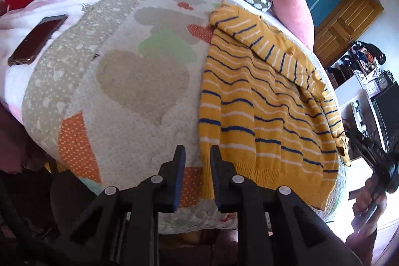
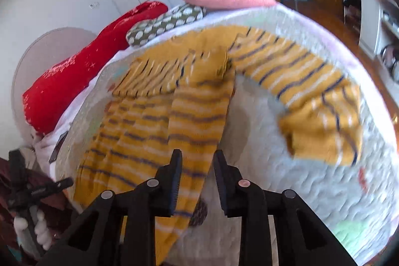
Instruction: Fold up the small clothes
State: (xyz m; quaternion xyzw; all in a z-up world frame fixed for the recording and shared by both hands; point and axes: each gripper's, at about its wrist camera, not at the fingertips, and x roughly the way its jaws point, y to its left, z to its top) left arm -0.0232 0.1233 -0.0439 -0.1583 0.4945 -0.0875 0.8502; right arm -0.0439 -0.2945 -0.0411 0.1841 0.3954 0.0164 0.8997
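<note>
Sweater (image 1: 261, 104) fills the frame's right, hem nearest the left gripper (image 1: 198, 153); both grippers gape empty.

The sweater (image 1: 261, 116) is ribbed matt knit, the quilt (image 1: 129, 96) dimpled soft cloth, the phone (image 1: 37, 40) glossy.

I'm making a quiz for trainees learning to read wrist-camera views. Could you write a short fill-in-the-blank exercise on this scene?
1. The sweater is yellow with white and ____ stripes.
2. In the left wrist view, the phone lies to the ____ of the sweater.
3. The left claw and the right claw each hold ____.
4. The plain cushion at the far end of the quilt is ____.

Missing words: navy blue; left; nothing; pink
</note>
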